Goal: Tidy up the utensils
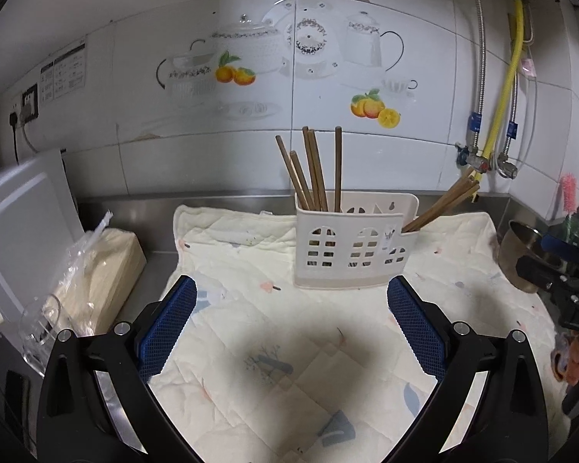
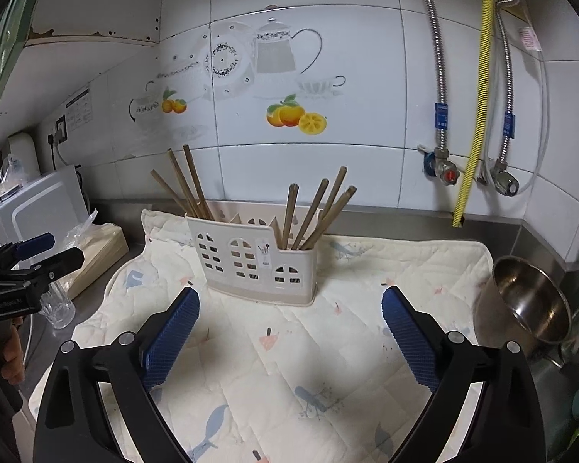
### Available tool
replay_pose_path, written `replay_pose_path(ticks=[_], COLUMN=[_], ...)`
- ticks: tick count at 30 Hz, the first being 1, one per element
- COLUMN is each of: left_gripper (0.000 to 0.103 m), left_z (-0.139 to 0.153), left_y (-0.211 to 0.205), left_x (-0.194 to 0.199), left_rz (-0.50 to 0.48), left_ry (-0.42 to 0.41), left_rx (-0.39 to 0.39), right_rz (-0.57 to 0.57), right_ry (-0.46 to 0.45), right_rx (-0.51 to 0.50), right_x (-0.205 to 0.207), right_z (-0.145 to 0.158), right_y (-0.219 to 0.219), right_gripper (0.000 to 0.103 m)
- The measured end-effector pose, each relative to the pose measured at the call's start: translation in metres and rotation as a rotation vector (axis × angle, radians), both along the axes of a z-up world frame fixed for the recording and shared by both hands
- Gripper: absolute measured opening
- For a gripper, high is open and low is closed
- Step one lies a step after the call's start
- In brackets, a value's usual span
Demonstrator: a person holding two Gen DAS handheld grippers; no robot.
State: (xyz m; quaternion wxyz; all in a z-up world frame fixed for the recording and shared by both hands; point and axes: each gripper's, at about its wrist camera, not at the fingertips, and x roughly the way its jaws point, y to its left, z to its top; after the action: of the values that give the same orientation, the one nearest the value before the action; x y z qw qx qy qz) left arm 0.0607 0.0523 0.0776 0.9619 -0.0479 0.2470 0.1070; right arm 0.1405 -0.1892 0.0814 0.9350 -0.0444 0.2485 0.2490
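Observation:
A white plastic utensil holder [image 1: 349, 247] [image 2: 256, 260] stands upright on a quilted mat [image 1: 274, 366] [image 2: 289, 366]. Several brown chopsticks [image 1: 312, 169] [image 2: 187, 185] stand in its left compartment. Several more chopsticks [image 1: 440, 204] [image 2: 316, 212] lean out of its right compartment. My left gripper [image 1: 291, 293] is open and empty, above the mat in front of the holder. My right gripper [image 2: 289, 305] is open and empty, also in front of the holder. The right gripper shows at the right edge of the left wrist view [image 1: 552, 266]; the left gripper shows at the left edge of the right wrist view [image 2: 34, 258].
A steel pot [image 1: 521, 254] [image 2: 529, 301] sits right of the mat. A glass cup [image 1: 40, 328] [image 2: 60, 310], a wrapped box [image 1: 104, 270] [image 2: 100, 250] and a white appliance [image 1: 15, 227] [image 2: 38, 208] are at the left. Pipes and valves [image 1: 482, 158] [image 2: 459, 169] line the tiled wall.

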Motion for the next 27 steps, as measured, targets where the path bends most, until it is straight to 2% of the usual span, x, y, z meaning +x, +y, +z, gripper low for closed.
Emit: replay_pose_path(ticks=[6, 13, 27], left_gripper=[0.098, 0.098, 0.098], left_z=[-0.005, -0.013, -0.02], left_y=[0.005, 0.012, 0.009], left_x=[-0.01, -0.016, -0.029], left_rz=[-0.008, 0.013, -0.001], left_ry=[-0.003, 0.018, 0.036], left_rx=[-0.044, -0.05, -0.028], right_rz=[-0.03, -0.033, -0.048], right_ry=[0.011, 0.048, 0.04], right_rx=[0.002, 0.008, -0.007], right_x=[-0.013, -0.018, -0.031], right_z=[-0.011, -0.022, -0.024], right_y=[-0.003, -0.006, -0.009], right_gripper=[0.093, 0.093, 0.093])
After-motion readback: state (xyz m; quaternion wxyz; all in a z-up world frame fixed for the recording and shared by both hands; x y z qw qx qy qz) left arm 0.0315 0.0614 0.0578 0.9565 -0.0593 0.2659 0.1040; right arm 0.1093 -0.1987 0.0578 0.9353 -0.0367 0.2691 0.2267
